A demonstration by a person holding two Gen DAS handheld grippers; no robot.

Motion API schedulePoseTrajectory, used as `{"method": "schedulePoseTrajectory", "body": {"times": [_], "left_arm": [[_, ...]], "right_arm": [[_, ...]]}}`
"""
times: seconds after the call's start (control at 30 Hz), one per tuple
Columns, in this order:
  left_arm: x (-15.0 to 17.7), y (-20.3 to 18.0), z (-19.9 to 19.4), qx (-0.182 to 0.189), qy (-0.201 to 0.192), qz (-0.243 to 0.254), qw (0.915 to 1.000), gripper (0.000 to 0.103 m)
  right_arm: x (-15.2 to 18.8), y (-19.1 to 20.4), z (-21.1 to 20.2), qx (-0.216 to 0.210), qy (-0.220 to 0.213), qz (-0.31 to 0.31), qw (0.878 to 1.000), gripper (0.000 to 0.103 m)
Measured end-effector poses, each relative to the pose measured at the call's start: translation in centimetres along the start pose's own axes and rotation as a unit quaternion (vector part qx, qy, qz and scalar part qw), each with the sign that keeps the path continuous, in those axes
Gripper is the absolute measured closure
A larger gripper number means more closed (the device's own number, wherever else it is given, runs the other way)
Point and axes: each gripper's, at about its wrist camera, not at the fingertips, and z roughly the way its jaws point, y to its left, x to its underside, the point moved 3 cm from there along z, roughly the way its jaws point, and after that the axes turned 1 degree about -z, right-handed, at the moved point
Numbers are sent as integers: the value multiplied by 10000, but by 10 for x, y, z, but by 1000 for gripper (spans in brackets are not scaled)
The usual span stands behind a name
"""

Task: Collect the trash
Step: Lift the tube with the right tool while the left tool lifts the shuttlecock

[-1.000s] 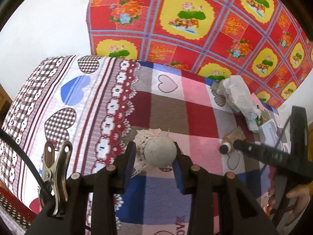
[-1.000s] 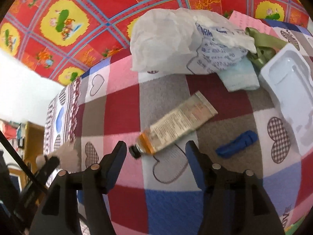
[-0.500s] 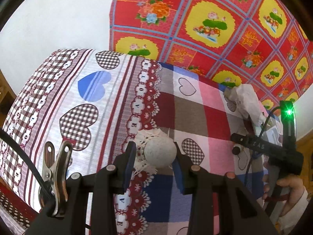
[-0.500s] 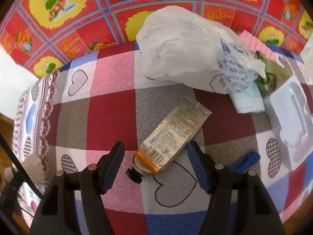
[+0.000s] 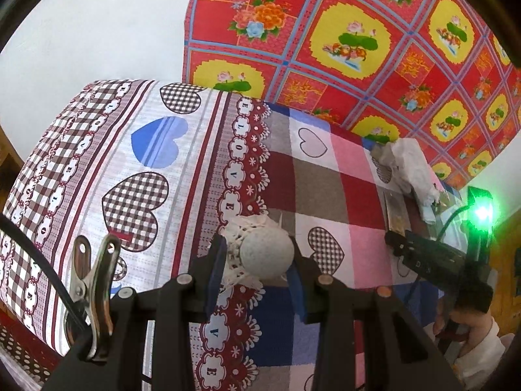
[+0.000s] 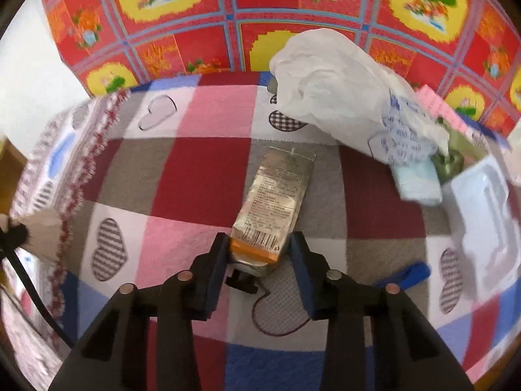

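My left gripper [image 5: 257, 270] is shut on a white shuttlecock [image 5: 265, 255], held above the patchwork cloth near its lace-patterned left side. My right gripper [image 6: 259, 255] is open, its jaws on either side of the cap end of a crumpled cream tube [image 6: 276, 195] that lies on the cloth. The right gripper also shows at the right of the left wrist view [image 5: 433, 257]. A crumpled white plastic bag [image 6: 338, 97] lies behind the tube.
A pale blue folded packet [image 6: 416, 182], a green bottle [image 6: 451, 163], a white plastic tray [image 6: 485, 208] and a blue clip [image 6: 407, 273] lie to the right. A red floral cloth [image 6: 260, 6] hangs behind the table.
My left gripper has carried the shuttlecock leftward over the cloth. My right gripper has moved in on the tube, whose cap end now lies between its jaws.
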Motion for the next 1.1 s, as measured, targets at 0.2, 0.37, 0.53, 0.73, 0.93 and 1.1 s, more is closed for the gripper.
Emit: {"method": "schedulePoseTrajectory", "body": {"times": [0.2, 0.37, 0.53, 0.73, 0.93, 1.1], "left_arm": [[8, -4, 0, 63, 123, 131, 9998, 66], [14, -11, -3, 105, 162, 310, 9993, 66], [20, -20, -4, 169, 194, 385, 9989, 66], [24, -35, -5, 199, 183, 457, 9986, 66], [28, -55, -8, 206, 122, 498, 9985, 66], [34, -73, -13, 209, 72, 460, 9987, 66]], "right_arm": [[15, -1, -9, -305, -56, 209, 9993, 64], [34, 5, -22, -497, -80, 155, 9986, 64], [44, 9, -34, -690, -152, 162, 9974, 64], [50, 12, -53, -745, -291, -148, 9967, 64], [55, 2, -64, -788, -294, -277, 9961, 64], [59, -14, -74, -858, -340, -336, 9952, 64]]}}
